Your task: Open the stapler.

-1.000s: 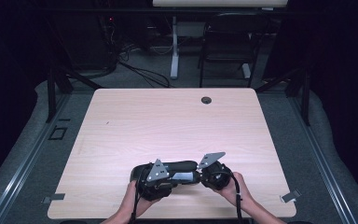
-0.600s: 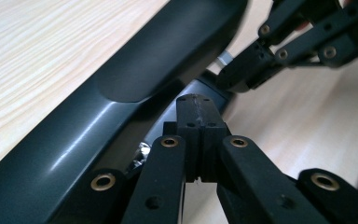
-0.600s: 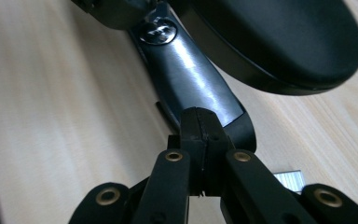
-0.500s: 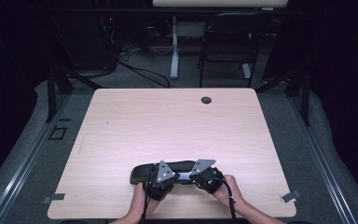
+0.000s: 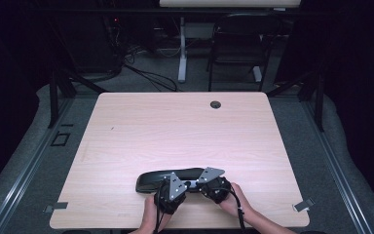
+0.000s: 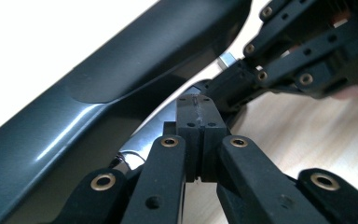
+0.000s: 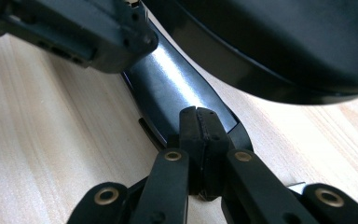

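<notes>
Counted one pair of dark glasses (image 5: 151,181), lying flat near six o'clock on the table (image 5: 175,126), close to the near edge. Counted two grippers, both crowded at the glasses' three o'clock end and nearly touching each other. Found the left gripper (image 6: 196,112) clenched, pads pressed together, tip set against the inner side of the glossy frame beside a thin arm. Found the right gripper (image 7: 199,122) clenched likewise, tip resting on a shiny black strip of the glasses. Could not tell whether either pinched a thin part or merely pushed at it; saw nothing thick between the pads.

Judged the step in hand as working the arms of the glasses, folding or nudging them with closed tips, not lifting. Judged the next move to call for small, gentle pushes, one tip bracing the frame against sliding, the other swinging an arm on its hinge.

Counted also two hands, left (image 5: 151,214) and right (image 5: 236,202), entering at six o'clock; one cable hole (image 5: 215,104) at twelve o'clock; one chair (image 5: 238,44) beyond.
</notes>
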A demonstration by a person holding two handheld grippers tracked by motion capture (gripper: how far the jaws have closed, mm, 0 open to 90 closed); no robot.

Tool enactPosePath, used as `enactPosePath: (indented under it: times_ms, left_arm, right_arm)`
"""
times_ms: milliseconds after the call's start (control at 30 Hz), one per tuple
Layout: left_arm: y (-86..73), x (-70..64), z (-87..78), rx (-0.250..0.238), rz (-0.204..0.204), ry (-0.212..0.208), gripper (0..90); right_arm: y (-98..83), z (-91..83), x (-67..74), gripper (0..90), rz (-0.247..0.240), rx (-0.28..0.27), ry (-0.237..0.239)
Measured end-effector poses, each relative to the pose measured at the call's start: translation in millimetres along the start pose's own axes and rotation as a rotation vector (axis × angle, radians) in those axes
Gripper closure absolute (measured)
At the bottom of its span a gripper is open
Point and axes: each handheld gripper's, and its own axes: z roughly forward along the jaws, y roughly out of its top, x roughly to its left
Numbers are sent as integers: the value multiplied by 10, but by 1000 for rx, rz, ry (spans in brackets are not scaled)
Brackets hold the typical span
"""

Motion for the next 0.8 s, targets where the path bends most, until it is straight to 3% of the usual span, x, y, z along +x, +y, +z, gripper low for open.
enactPosePath:
  times_ms: [133, 333, 467, 800]
  left_arm:
    - [-15, 15, 7, -10, -17, 7, 900]
    - [-28, -7, 41, -24, -27, 25, 900]
    - [-48, -5, 63, -29, -42, 37, 900]
    - [-70, -1, 54, -57, -29, 26, 900]
  right_arm:
    - [-4, 8, -19, 892, 17, -11, 5]
    - [13, 4, -17, 887, -8, 9, -1]
    - [11, 9, -17, 887, 2, 0, 3]
    - [21, 11, -54, 887, 5, 9, 22]
